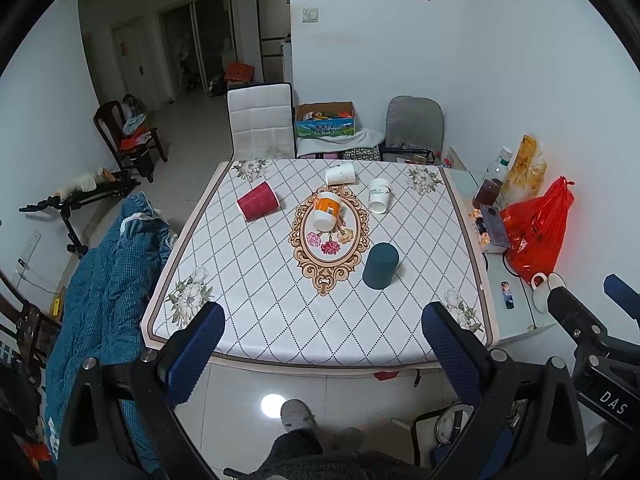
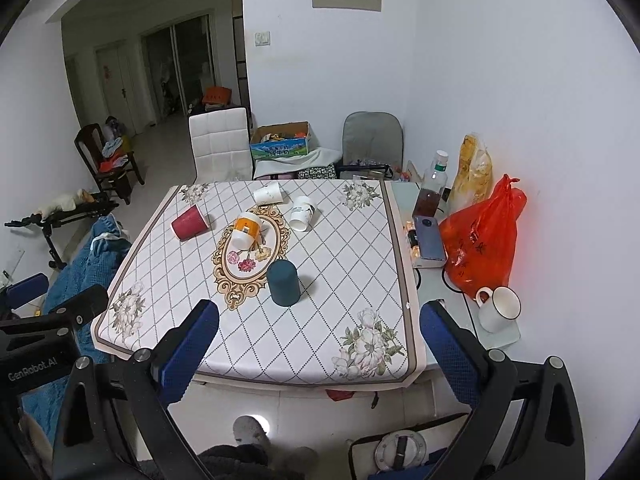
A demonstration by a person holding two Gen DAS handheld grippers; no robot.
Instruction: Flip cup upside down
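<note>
A dark teal cup (image 1: 380, 265) stands upside down on the patterned table (image 1: 260, 300), right of the oval motif; it also shows in the right wrist view (image 2: 283, 282). A red cup (image 1: 258, 201) lies on its side at the left. An orange-and-white cup (image 1: 327, 213) and two white paper cups (image 1: 340, 174) (image 1: 378, 195) lie on their sides farther back. My left gripper (image 1: 323, 340) is open and empty above the near table edge. My right gripper (image 2: 319, 340) is open and empty, also at the near edge.
A side shelf at the right holds a red plastic bag (image 2: 482, 246), a bottle (image 2: 431, 188), a phone (image 2: 429, 242) and a white mug (image 2: 498, 308). A white chair (image 1: 261, 120) and a grey chair (image 1: 414, 124) stand behind the table. A blue blanket (image 1: 104, 288) lies at the left.
</note>
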